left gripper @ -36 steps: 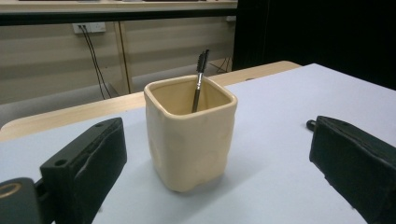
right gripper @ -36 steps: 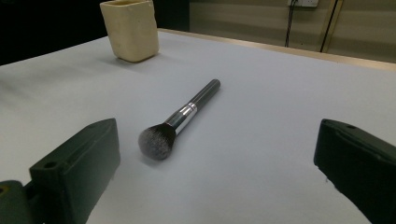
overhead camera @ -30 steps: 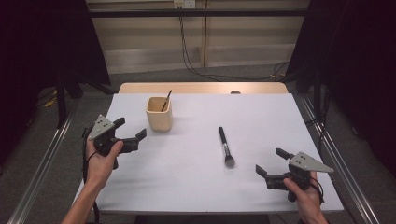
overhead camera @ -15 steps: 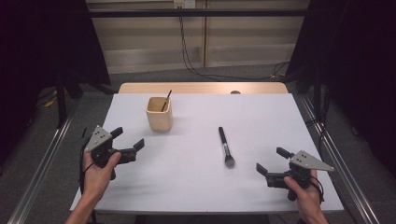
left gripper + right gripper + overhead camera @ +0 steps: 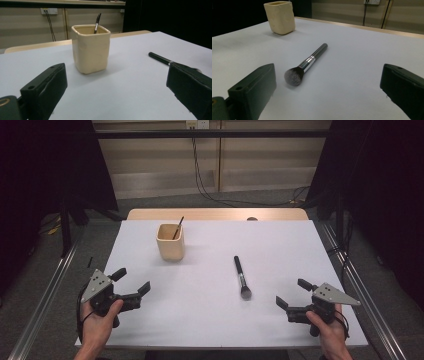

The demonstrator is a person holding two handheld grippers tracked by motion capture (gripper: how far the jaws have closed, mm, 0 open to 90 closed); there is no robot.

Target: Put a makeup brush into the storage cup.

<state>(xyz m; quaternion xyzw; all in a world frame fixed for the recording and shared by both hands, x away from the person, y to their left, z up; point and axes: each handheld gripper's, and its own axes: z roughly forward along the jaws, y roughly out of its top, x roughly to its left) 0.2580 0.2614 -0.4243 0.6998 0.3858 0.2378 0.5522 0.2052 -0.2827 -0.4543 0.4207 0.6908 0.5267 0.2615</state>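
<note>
One makeup brush [image 5: 241,277] lies flat near the centre of the white counter [image 5: 280,245], bristles toward the bottom of the frame. One cream square cup [image 5: 170,241] stands in the upper left part of the counter, with one thin dark brush handle [image 5: 177,227] leaning inside it. The left gripper [image 5: 131,286], at the lower left, has its jaws spread and empty. The right gripper [image 5: 291,294], at the lower right, also has its jaws spread and empty, near the bristles. Nothing lies between either gripper and the makeup brush.

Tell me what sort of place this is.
Probably a lab recording station: a bare white table between floor rails, dark curtains at the sides, and a wall socket with hanging cables.
</note>
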